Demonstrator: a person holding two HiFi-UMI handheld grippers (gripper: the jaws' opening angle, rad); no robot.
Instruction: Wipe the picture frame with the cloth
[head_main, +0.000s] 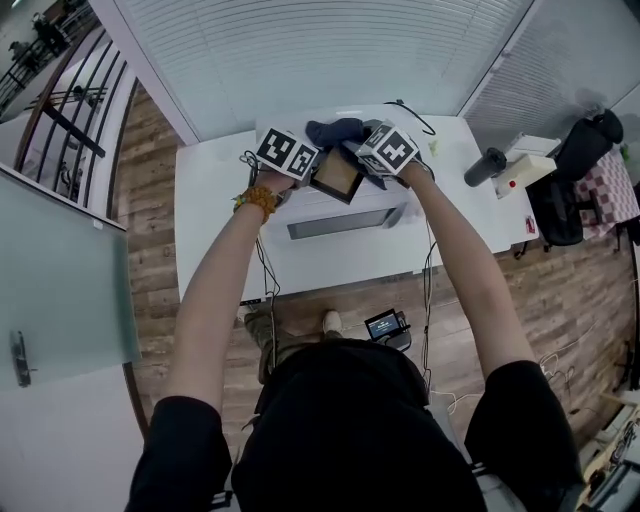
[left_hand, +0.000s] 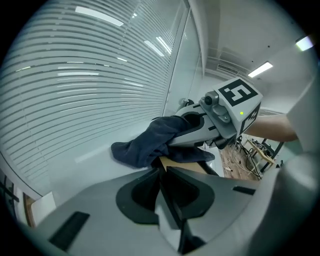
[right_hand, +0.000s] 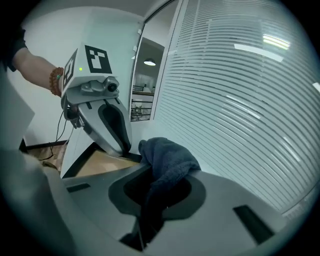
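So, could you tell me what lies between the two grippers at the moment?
The picture frame, held at its edge by the left gripper, and the dark blue cloth that the right gripper holds at its far edge. The head view shows both.

The picture frame (head_main: 336, 176), dark-edged with a tan face, hangs tilted above the white table (head_main: 215, 210), near its far edge. The dark blue cloth (head_main: 335, 130) (soft and bunched) lies against the frame's far edge.
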